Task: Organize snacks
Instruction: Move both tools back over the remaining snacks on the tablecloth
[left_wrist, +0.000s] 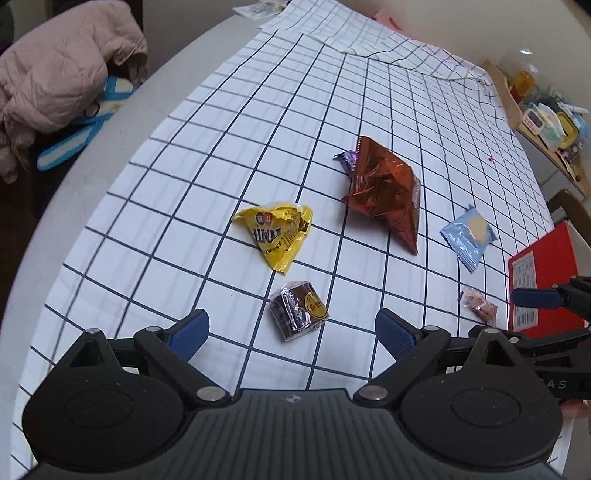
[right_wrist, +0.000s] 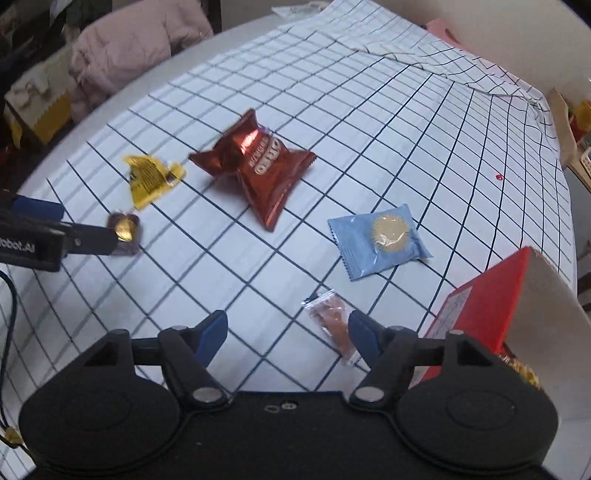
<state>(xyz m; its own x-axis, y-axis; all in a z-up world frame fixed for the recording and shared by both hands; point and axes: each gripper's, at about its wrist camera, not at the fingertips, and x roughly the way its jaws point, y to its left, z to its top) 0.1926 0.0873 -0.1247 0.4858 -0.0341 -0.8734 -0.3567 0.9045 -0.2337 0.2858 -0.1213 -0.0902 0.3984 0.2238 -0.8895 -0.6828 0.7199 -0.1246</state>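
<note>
My left gripper (left_wrist: 291, 328) hung spread over the brown wrapped cake (left_wrist: 298, 310) on the checked surface (left_wrist: 184, 155). My right gripper (right_wrist: 286, 336) stood open, holding nothing, the small clear packet (right_wrist: 330, 319) just beside its right finger, near the red box (right_wrist: 484, 306).

The left claw (left_wrist: 291, 328) tilts steeply downward, its blue-padded fingers (left_wrist: 190, 332) spread wide apart with nothing pressed between the pads. The right claw (right_wrist: 286, 338) also angles steeply down, jaws parted at a middling width and gripping nothing. Each claw shows at the edge of the other's view.
</note>
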